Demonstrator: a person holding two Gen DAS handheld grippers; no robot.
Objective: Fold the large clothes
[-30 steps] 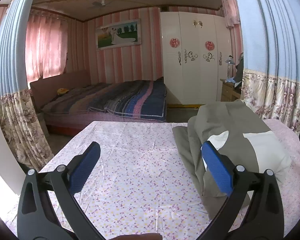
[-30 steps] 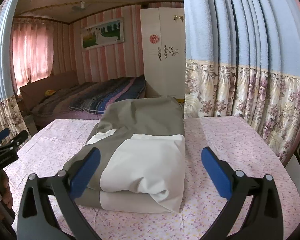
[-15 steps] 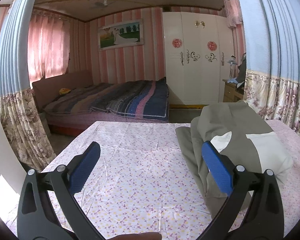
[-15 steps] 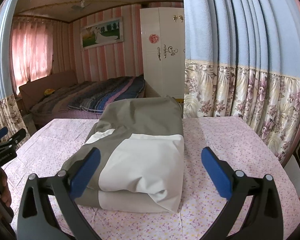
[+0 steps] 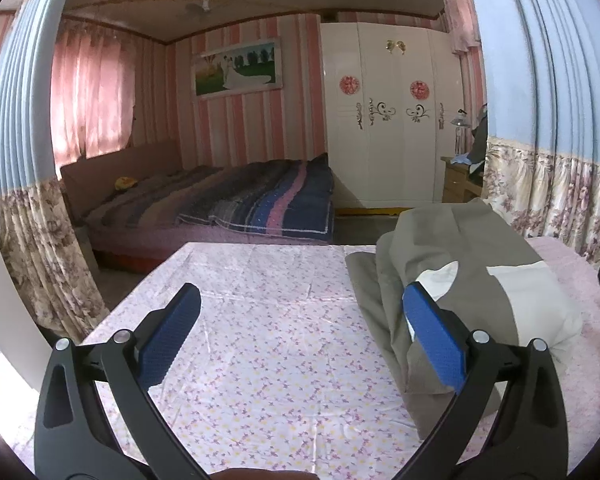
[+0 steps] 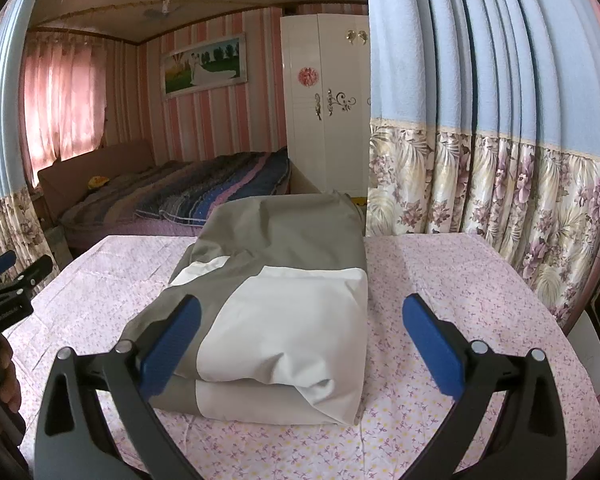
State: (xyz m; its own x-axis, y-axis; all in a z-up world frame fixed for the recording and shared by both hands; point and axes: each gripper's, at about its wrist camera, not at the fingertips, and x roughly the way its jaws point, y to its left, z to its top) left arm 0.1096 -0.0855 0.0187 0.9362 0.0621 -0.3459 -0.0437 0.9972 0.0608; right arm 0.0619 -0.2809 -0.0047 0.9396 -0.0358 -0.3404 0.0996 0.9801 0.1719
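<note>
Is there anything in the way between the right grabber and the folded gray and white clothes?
No, nothing visible is in the way. The right gripper is open, right in front of the folded garment, with only the flowery tablecloth around it. The left gripper is off to the side, also open.

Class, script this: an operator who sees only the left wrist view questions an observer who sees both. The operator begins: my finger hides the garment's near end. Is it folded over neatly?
Observer: Yes. The right wrist view shows the folded garment ending in two stacked layers, white panel on top.
Operator: Is the right gripper holding it?
Observer: No. The right gripper is open and holds nothing.
Operator: How does my gripper look from there?
Observer: The left gripper is by the table's left edge, apart from the garment.
</note>
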